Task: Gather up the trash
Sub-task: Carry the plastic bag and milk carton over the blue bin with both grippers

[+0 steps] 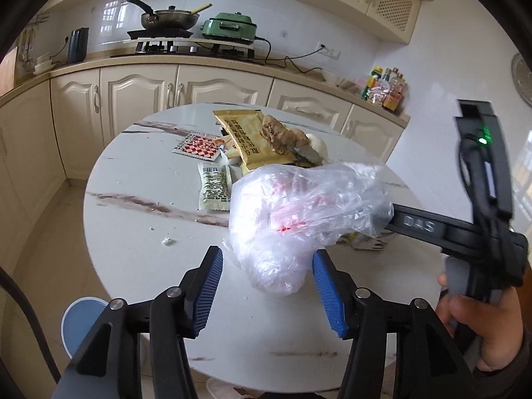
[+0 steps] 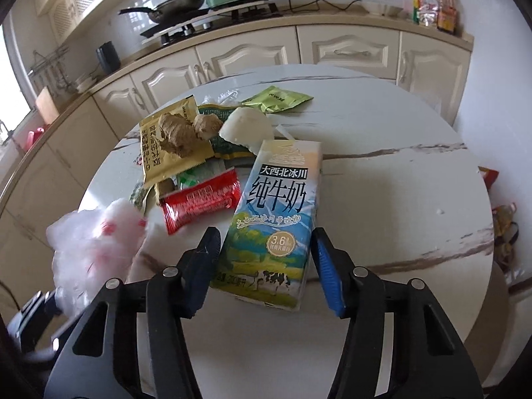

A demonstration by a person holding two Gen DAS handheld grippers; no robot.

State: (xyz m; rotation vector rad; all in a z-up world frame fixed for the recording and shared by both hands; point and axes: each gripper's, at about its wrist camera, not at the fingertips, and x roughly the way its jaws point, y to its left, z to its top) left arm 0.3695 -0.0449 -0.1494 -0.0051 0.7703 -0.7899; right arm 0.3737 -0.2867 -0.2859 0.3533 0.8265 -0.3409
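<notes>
A crumpled clear plastic bag (image 1: 299,206) with red print lies on the round white marble table (image 1: 139,199), and it also shows at the left of the right wrist view as the plastic bag (image 2: 89,246). My left gripper (image 1: 267,253) is open, its blue pads on either side of the bag's near end without pressing it. My right gripper (image 2: 265,236) is shut on a blue milk carton (image 2: 276,206) lying flat, with its pads against the carton's long sides. In the left wrist view the bag hides the right gripper's fingertips.
Beyond the carton lies a trash pile: a red sachet (image 2: 201,201), a yellow wrapper (image 2: 166,163) with ginger (image 2: 179,129) on it, a white chunk (image 2: 246,124) and a green packet (image 2: 277,99). Crumbs (image 1: 168,241) dot the table. A blue stool (image 1: 83,319) stands below its near edge.
</notes>
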